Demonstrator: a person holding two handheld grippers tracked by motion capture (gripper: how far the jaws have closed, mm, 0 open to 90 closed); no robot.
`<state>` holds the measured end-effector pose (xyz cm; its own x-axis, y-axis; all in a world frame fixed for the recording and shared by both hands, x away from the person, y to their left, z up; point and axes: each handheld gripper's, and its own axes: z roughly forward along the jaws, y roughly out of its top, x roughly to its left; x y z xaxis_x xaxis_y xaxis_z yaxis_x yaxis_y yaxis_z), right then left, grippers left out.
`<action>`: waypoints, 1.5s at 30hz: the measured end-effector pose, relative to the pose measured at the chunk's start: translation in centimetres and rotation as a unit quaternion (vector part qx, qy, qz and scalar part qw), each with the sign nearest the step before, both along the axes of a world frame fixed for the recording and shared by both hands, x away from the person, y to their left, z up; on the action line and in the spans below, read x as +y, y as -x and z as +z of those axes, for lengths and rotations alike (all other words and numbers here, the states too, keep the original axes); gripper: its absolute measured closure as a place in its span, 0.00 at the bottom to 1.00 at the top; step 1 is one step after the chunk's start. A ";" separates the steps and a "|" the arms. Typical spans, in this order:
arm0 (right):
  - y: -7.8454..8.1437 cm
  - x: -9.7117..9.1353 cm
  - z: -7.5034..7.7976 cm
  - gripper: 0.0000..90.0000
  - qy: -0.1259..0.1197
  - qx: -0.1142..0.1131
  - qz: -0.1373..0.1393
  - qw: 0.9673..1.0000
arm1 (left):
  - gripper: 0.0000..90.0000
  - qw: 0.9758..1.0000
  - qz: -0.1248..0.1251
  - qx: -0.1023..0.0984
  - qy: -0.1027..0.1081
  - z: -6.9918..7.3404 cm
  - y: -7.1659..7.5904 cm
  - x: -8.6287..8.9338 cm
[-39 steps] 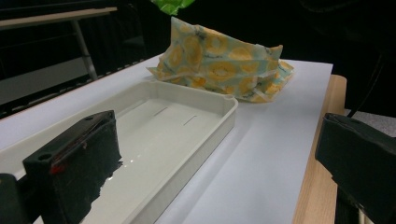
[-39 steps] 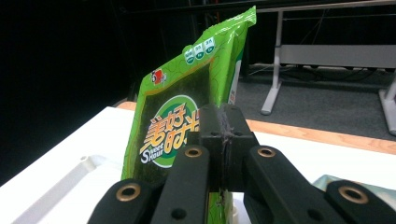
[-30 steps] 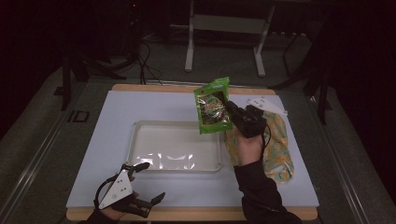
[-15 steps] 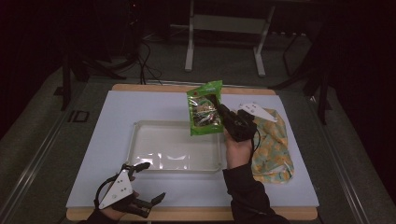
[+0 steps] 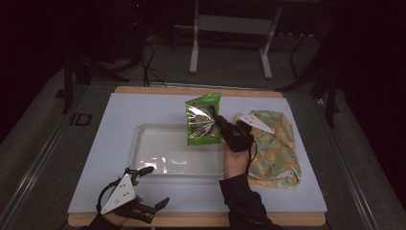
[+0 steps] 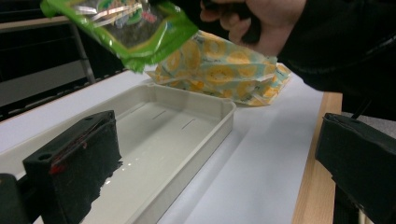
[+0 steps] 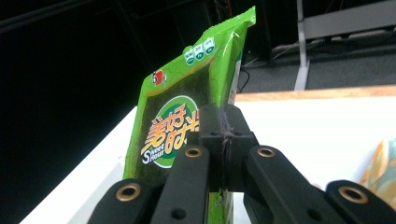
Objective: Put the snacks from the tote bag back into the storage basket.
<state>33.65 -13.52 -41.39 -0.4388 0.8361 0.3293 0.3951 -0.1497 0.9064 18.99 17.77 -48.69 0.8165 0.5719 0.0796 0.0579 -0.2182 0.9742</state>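
Snack packet [image 5: 203, 120] clamped in the right hand-held gripper [image 5: 224, 128]: bright green, dark centre panel, orange and white lettering. Pouch [image 5: 273, 148] just beside that gripper: pale blue-green with yellow round motifs. Tray [image 5: 148, 143]: translucent white. Table [image 5: 119, 115] covering: white, wood-coloured edge. Both hand-held grippers: black.

Right gripper [image 7: 224, 140] pinches upright green snack packet [image 7: 187, 112]

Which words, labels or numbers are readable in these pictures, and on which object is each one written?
"Sweet" and "Sour": on the green snack packet, in its round emblem, below large orange Chinese characters.
"ID": on the dark floor left of the table, high view.
Small round badges and a red logo near the packet's top: too small to read.
Yellow patterned bag: no readable text.
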 end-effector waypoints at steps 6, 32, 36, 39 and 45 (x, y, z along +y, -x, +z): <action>0.0 0.4 -1.8 0.99 0.002 0.017 -0.005 1.000 | 0.00 1.000 -0.002 0.000 -0.002 0.0 0.0 0.0; 2.1 0.7 -8.8 0.99 0.045 0.071 -0.014 0.996 | 0.00 1.000 -0.003 -0.004 -0.001 0.1 -0.1 -0.2; 2.3 0.7 -9.3 0.99 0.045 0.078 -0.017 0.996 | 0.00 1.000 -0.003 -0.004 -0.002 0.1 -0.1 -0.2; 2.3 0.7 -9.6 0.99 0.047 0.081 -0.017 0.995 | 0.00 1.000 -0.003 -0.004 -0.001 0.1 0.0 -0.2; 2.5 0.6 -10.2 0.99 0.051 0.092 -0.020 0.994 | 0.00 1.000 -0.003 -0.005 -0.002 0.1 0.0 -0.2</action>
<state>31.15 -12.92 -51.62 -0.3440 0.8852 0.3132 0.5508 -0.0799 0.8308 19.04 17.60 -48.62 0.8196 0.5660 0.0890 0.0475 -0.2221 0.9739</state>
